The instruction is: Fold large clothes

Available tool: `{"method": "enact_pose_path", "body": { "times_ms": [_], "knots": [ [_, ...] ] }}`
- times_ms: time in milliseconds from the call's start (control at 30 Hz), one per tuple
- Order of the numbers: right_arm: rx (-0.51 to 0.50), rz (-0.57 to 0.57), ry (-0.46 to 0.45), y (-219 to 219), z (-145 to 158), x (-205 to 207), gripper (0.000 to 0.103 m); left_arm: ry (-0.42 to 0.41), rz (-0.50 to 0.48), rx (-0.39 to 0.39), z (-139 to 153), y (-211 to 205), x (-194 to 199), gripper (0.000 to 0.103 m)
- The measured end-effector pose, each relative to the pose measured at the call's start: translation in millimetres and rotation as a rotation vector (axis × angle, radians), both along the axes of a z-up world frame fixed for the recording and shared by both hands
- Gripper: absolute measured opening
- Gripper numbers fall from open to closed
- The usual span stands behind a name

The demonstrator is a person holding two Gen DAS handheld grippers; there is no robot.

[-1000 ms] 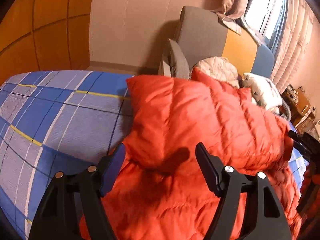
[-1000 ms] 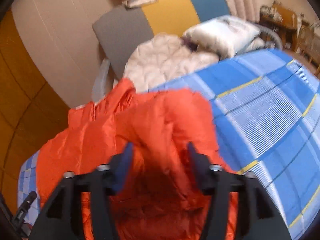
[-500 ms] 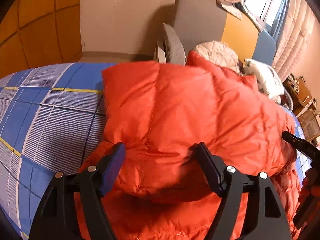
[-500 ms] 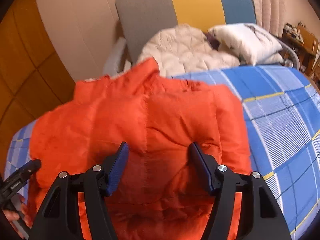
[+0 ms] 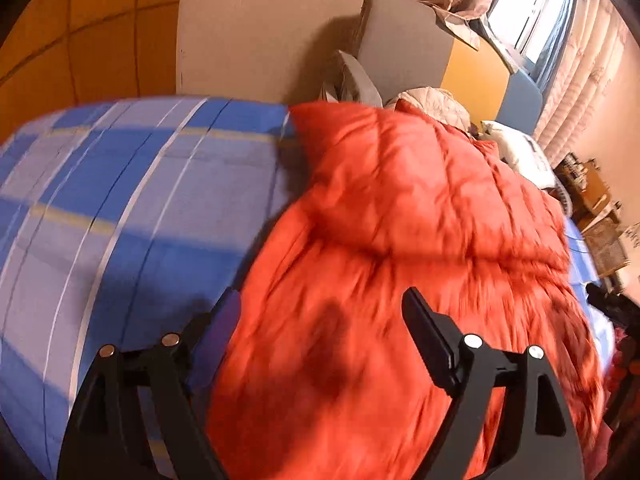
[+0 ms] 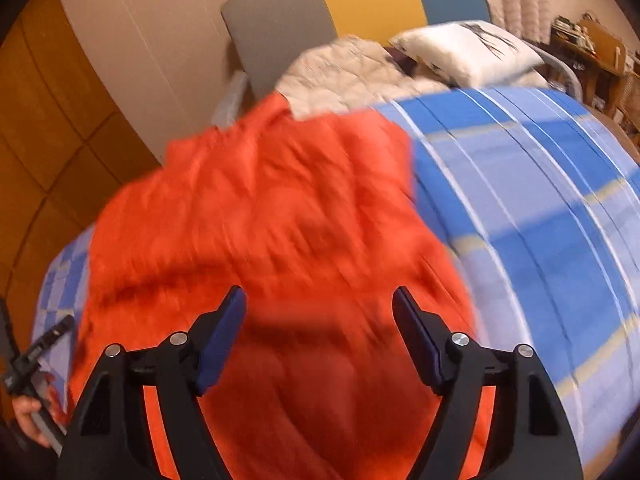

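An orange puffy jacket (image 5: 420,240) lies on a blue plaid bed (image 5: 120,200), its far part folded back over the near part. My left gripper (image 5: 320,312) is open and empty, just above the jacket's near left edge. In the right wrist view the same jacket (image 6: 272,216) fills the middle, blurred. My right gripper (image 6: 318,308) is open and empty above its near part. The left gripper also shows at the left edge of the right wrist view (image 6: 36,356), held by a hand.
A cream quilted coat (image 6: 348,76) and a white pillow (image 6: 468,52) lie at the bed's head, against a grey, yellow and blue headboard (image 6: 360,4). Wooden furniture (image 5: 592,204) stands at the far right. Bare bedspread (image 6: 540,200) lies right of the jacket.
Both grippers have pulled back toward me from the jacket. The left view has swung left, showing more bare bedspread. The folded jacket stays where it lay.
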State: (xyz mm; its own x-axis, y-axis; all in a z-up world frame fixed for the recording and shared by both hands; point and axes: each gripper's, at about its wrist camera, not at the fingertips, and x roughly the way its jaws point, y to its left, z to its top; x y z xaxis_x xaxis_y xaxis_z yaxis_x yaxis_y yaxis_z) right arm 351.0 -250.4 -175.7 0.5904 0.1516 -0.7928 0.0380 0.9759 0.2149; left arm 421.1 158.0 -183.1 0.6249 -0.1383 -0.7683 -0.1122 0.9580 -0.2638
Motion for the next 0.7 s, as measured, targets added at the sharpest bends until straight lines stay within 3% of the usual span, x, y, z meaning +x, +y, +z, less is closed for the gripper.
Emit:
{"method": "enact_pose_path", "body": {
  "times_ms": [233,433,533,600,700],
  "knots": [
    [-0.012,-0.029,0.078,-38.3,-15.6,-93.6,0.075,0.039,0.043,-0.104,-22.3,44.6,-81.8,0.078],
    [0.045,-0.062,0.101,-59.9,-31.5,-139.4,0.075,0.062,0.026,-0.238,-42.5,46.2,-126.2,0.063],
    [0.099,-0.076,0.115,-68.8,-41.1,-151.0,0.075,0.06,0.0,-0.255,-47.2,38.2,-140.5,0.05],
    [0.124,-0.085,0.112,-71.6,-45.3,-155.5,0.074,0.057,-0.013,-0.255,-47.5,32.6,-144.9,0.035],
    [0.137,-0.065,0.089,-69.2,-44.5,-160.8,0.042,0.04,-0.026,-0.255,-44.7,29.5,-151.9,0.015]
  ]
}}
